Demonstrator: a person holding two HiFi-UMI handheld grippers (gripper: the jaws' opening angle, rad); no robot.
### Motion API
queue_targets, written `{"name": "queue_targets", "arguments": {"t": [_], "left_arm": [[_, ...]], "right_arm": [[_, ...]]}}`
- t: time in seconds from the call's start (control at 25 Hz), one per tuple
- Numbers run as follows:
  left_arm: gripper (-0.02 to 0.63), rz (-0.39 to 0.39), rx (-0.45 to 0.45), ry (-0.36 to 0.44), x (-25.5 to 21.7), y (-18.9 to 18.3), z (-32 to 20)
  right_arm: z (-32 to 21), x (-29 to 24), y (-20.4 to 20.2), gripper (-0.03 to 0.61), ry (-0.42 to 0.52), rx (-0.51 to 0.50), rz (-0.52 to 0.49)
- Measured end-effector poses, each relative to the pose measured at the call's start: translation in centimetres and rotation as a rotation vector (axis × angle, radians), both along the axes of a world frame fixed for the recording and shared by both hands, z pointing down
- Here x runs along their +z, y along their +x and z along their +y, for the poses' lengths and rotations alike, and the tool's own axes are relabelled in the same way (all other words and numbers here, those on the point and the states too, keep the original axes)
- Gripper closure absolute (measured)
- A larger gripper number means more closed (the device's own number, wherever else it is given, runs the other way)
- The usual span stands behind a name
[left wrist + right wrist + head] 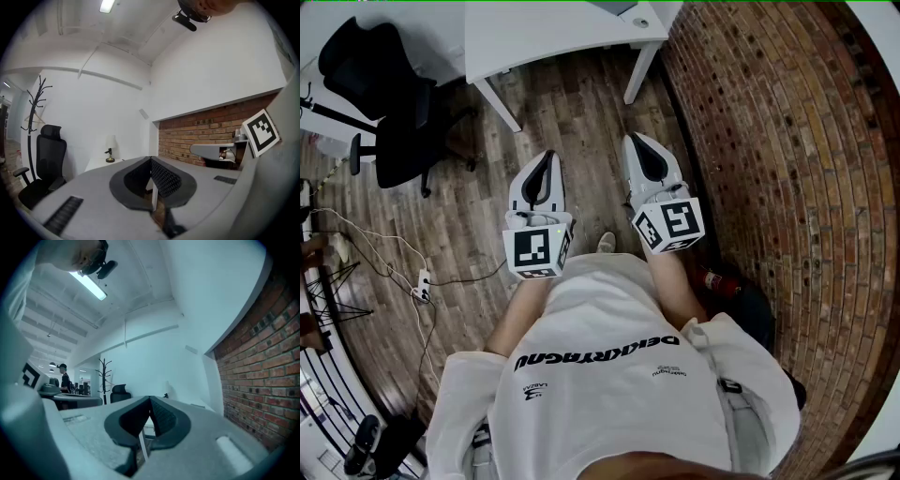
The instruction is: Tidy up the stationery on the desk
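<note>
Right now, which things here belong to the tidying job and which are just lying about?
Job: left gripper and right gripper, both shut and empty; desk. No stationery shows.
Lying about: chair, power strip, coat rack, lamp.

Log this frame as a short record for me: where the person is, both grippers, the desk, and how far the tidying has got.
position: person stands on the wooden floor, short of the white desk
left gripper: jaws together, nothing between them, held in the air
right gripper: jaws together, nothing between them, held in the air
stationery: none can be made out in any view
surroundings: black office chair at left, brick wall at right
task status: not yet begun
</note>
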State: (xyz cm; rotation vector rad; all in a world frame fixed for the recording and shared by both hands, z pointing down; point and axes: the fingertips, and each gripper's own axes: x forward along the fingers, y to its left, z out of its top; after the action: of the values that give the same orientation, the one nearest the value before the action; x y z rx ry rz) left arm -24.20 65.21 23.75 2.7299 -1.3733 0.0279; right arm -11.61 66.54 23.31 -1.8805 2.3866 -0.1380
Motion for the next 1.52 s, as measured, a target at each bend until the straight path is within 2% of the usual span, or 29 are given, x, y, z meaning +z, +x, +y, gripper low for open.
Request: {"name": "queue_targets", "arguments": {"t": [0.2, 0.52, 0.68, 0.88, 1.24, 1.52], "left_arm": [[0.615, -0.012, 0.006, 0.0, 0.4, 4.0, -0.3], [0.615, -0.03, 0.028, 0.005, 1.4, 11.1, -0.5], [0.615, -0.052, 0.031, 0.001, 1.9, 12.6, -1.2], [0.615, -0.039, 0.019, -0.009, 2.4, 13.9, -4.3], [0.615, 0.025, 0.05, -0.031, 4.4, 17.8, -14.9], [0.615, 0.063, 0.062, -0.054, 3.6, 20.7, -27.9]], "right_arm": [[-0.3, -0.4, 3.7, 0.58, 0.032, 0.001, 0.016], [-0.2, 0.5, 10.7, 0.58, 0.032, 0.019, -0.021], [-1.0, 1.4, 12.7, 0.58, 0.012, 0.036, -0.042], [-3.2, 2.1, 14.3, 0.58, -0.004, 0.05, -0.04], [-12.7, 3.1, 17.3, 0.58, -0.015, 0.072, 0.001], [-25.6, 2.4, 19.6, 0.58, -0.043, 0.082, 0.031]]}}
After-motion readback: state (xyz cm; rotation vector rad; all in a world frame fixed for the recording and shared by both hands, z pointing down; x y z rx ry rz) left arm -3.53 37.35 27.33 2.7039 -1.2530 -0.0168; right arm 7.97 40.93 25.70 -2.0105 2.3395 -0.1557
